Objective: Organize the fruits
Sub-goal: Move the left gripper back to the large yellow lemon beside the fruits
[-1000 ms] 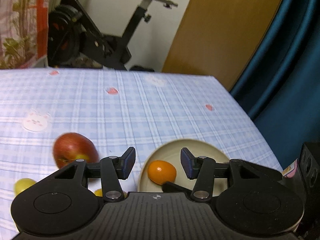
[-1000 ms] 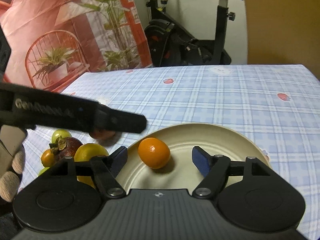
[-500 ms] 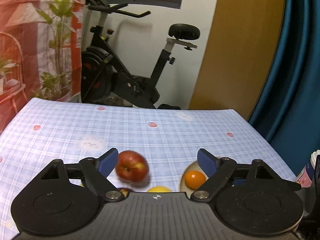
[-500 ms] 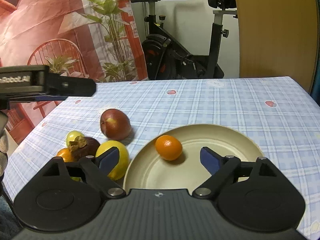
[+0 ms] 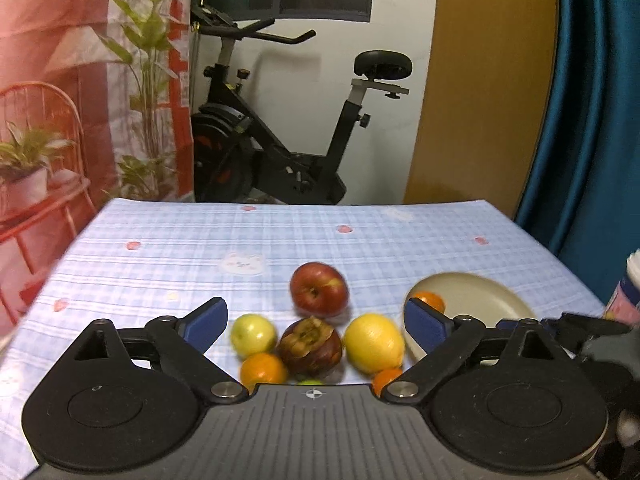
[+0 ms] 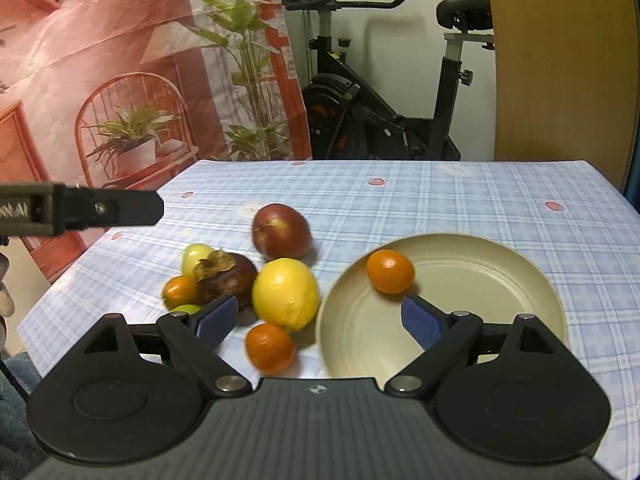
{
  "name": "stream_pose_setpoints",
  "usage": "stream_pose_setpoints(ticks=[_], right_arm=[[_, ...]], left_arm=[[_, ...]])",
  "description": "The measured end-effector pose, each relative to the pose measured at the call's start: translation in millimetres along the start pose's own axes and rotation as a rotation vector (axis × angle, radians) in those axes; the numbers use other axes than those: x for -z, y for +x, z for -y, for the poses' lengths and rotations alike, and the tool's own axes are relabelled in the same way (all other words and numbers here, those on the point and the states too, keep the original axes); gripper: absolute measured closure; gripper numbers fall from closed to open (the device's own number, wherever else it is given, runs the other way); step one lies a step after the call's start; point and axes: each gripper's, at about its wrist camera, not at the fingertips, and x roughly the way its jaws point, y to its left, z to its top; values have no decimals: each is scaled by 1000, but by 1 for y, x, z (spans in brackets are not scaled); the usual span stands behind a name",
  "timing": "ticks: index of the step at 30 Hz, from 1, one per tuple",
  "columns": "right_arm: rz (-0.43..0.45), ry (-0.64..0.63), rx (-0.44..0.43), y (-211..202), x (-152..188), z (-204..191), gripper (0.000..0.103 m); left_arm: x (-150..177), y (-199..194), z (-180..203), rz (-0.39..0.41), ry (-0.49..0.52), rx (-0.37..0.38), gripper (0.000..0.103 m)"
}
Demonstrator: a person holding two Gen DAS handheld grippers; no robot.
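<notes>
Both pairs of fingers are standing wide apart and gripping nothing. On the left gripper (image 5: 315,322) the fingers (image 5: 206,322) are spreading wider at this moment, hanging above the fruit pile without touching any piece. The right gripper (image 6: 318,318) is hovering low over the near side of the pile and the near rim of the plate (image 6: 500,248), its blue fingers (image 6: 420,320) clear of everything.

One small orange (image 6: 390,271) is sitting inside the cream plate, near its left rim. All the other fruit is lying on the checked tabletop (image 6: 440,200) to the left of the plate. A red apple (image 6: 281,231) is resting at the far side of the group, slightly apart. Nearer, a yellow lemon (image 6: 285,294) is lying just beside the plate, with a dark mangosteen (image 6: 228,278) touching its left side. A pale green fruit (image 6: 197,255) is peeking out behind the mangosteen, and a second small orange (image 6: 180,291) is sitting at the mangosteen's left. A third orange (image 6: 269,347) is lying closest to the right wrist camera, just below the lemon. An exercise bike (image 6: 384,96) is standing beyond the tabletop.
</notes>
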Motion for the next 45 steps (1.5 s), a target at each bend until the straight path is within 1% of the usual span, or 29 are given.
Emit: stream_pose_setpoints(ticks=[6,9,14,20,26,30,34,37,39,42,44,45], right_arm=[[7,-11,-7,-13,8,-9,12],[0,-4,-22,-15,13,-8,12],[-6,7,-26,-15,19,-5,12],[-10,-9,-55,-14,27,-6,12],[-37,-69,-119,-11,33,-15,12],[-79,-113,-178,-7,38,-25,13],[-145,-157,-204,2,45,-34,17],[-193,-172,-199,9,51,-37,19],[-204,-169,-203,13,54,-35,20],[-210,-155,-207,15,56,-32,25],[-207,-150,-215,15,56,-31,33],[-205,-153,-217,15,56,-31,34]], left_arm=[[11,-11,-6,2,-1,5,6],[13,-12,-11,3,-22,20,6],[18,-9,-13,-6,-52,14,7],[25,-3,-13,-43,-66,13,7],[32,3,-11,-92,-77,37,8],[37,4,-8,-115,-80,68,9],[41,8,-7,-145,-84,101,12],[45,11,-5,-163,-86,126,12],[46,12,-2,-171,-80,136,12],[48,13,1,-179,-70,150,12],[49,14,4,-185,-59,152,12],[50,15,4,-189,-56,152,12]])
